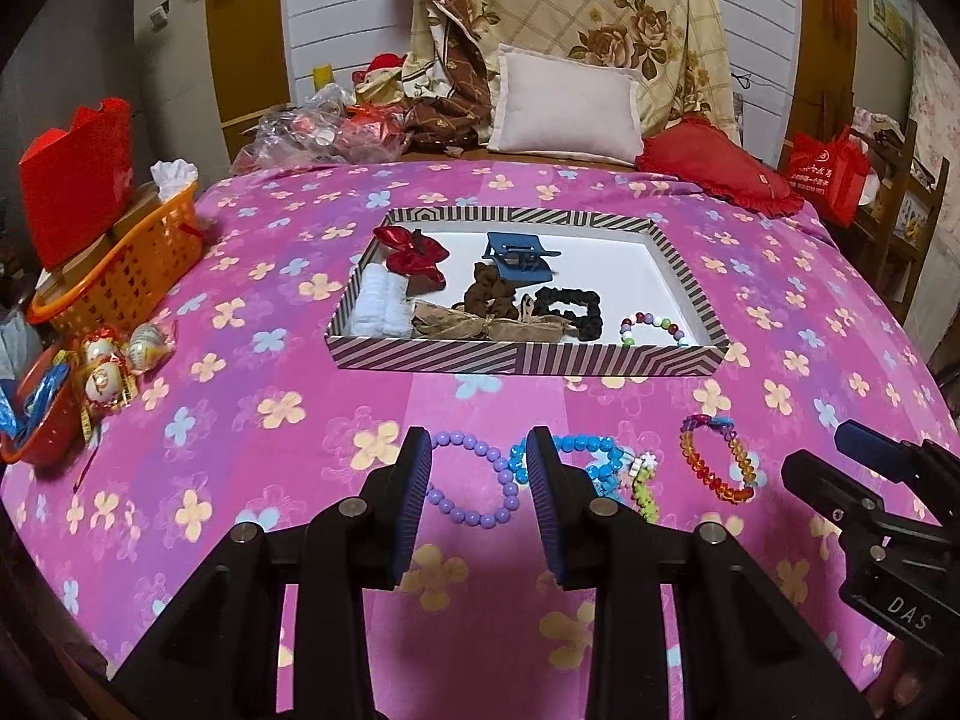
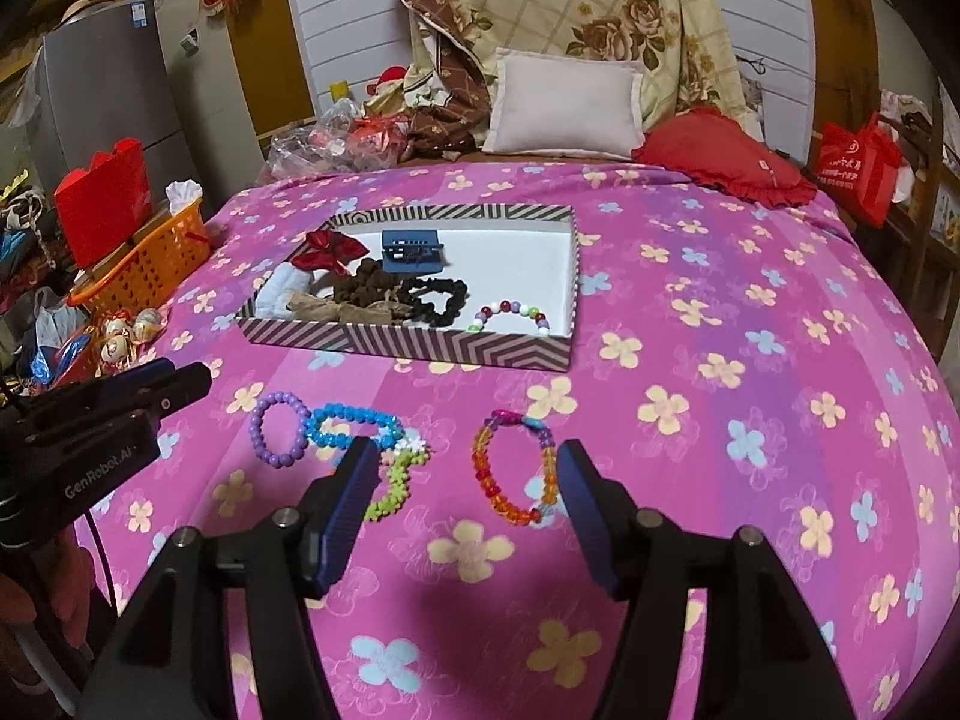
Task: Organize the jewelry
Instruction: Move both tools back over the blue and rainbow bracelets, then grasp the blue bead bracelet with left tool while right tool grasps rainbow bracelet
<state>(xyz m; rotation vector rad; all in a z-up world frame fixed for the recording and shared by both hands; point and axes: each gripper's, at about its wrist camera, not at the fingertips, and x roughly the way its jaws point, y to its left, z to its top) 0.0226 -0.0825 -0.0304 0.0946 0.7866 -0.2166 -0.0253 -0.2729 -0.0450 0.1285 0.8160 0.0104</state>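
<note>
A striped tray (image 1: 522, 357) sits mid-bed holding a red bow (image 1: 414, 255), a blue claw clip (image 1: 519, 261), brown and black scrunchies and a mixed-bead bracelet (image 1: 654, 321). Several bracelets lie on the pink floral sheet in front of it: purple (image 1: 474, 519), blue (image 1: 594, 447), green and white (image 1: 645, 495) and rainbow (image 2: 483, 468). My left gripper (image 1: 480, 450) hovers open above the purple bracelet, gripping nothing. My right gripper (image 2: 468, 456) stands open with the rainbow bracelet seen on the sheet between its fingers, untouched.
An orange basket (image 1: 120, 276) with a red bag (image 1: 78, 186) stands at the bed's left edge, wrapped sweets (image 1: 108, 366) beside it. A grey pillow (image 1: 567, 105), red cushion (image 1: 714, 171) and folded quilts fill the head end. A red shopping bag (image 2: 855, 165) stands off to the right.
</note>
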